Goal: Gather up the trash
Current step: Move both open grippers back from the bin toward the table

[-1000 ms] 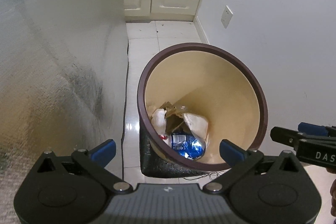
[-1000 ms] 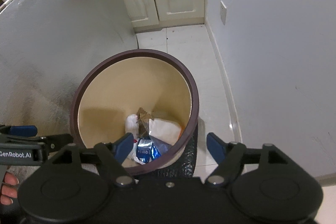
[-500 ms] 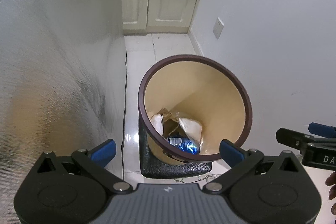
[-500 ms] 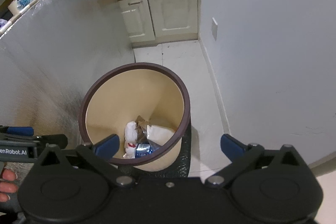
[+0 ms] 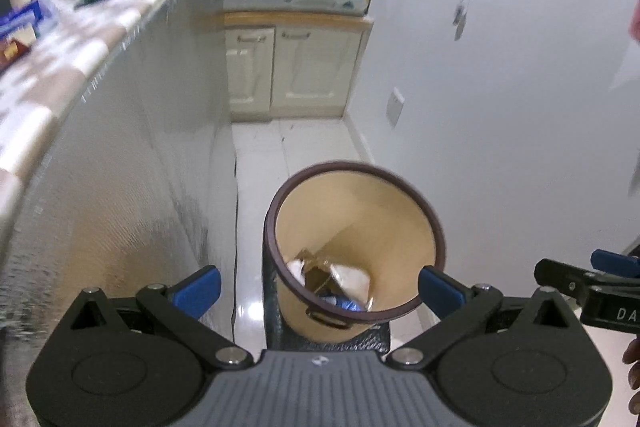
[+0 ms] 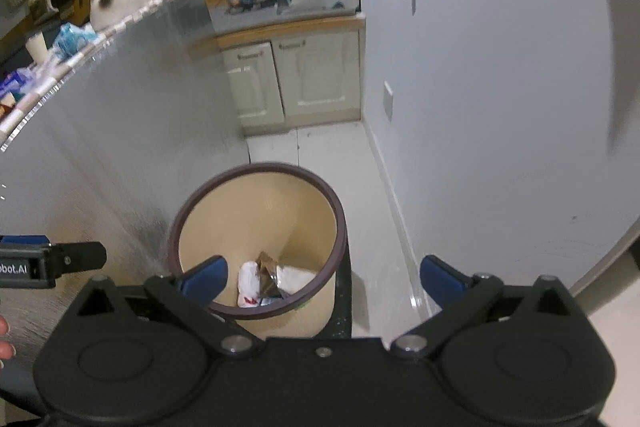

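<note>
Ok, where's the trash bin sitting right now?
The trash bin stands on the tiled floor, low and centre in both wrist views, between the silver counter side on the left and the white wall on the right.

So the glossy white tiled floor [image 6: 340, 147] has a round beige plastic bin with a dark brown rim [image 6: 338, 227] sitting right on it, squeezed between a silvery panel [image 6: 120, 147] and the white wall [image 6: 480, 107].

Right tool [image 6: 320, 277] wide open, empty, above trash bin [image 6: 338, 227]; wrappers [image 6: 272, 281] inside.
</note>
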Action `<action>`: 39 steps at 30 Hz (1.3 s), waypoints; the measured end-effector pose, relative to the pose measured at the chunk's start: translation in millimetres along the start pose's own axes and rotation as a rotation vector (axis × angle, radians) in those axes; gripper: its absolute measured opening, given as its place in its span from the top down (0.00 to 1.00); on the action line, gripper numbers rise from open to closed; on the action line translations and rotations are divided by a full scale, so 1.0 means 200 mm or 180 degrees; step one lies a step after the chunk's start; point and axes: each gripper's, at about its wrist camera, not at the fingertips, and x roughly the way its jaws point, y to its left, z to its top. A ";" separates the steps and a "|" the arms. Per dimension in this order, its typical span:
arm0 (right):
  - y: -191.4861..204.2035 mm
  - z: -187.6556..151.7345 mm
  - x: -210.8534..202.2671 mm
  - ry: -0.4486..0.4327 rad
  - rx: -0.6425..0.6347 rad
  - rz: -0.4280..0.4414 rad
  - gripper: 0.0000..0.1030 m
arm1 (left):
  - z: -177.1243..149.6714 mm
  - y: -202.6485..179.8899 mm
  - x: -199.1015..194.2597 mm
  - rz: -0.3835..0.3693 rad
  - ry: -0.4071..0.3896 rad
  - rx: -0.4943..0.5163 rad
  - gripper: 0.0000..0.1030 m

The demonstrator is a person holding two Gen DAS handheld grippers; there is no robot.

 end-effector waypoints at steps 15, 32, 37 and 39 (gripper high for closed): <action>0.15 0.07 -0.50 -0.0798 -0.0122 0.0025 0.00 | 0.01 -0.04 -0.55 -0.0297 -0.0823 0.0149 0.00; 0.65 0.33 -0.71 -0.1335 -0.0357 0.0549 0.00 | 0.22 0.37 -1.07 0.0050 -0.1577 0.0243 0.00; 0.86 0.42 -0.71 -0.1395 -0.0404 0.0701 0.00 | 0.31 0.58 -1.13 0.0235 -0.1657 0.0254 0.00; 0.95 0.46 -0.69 -0.1395 -0.0437 0.0749 0.00 | 0.34 0.68 -1.14 0.0275 -0.1666 0.0213 0.00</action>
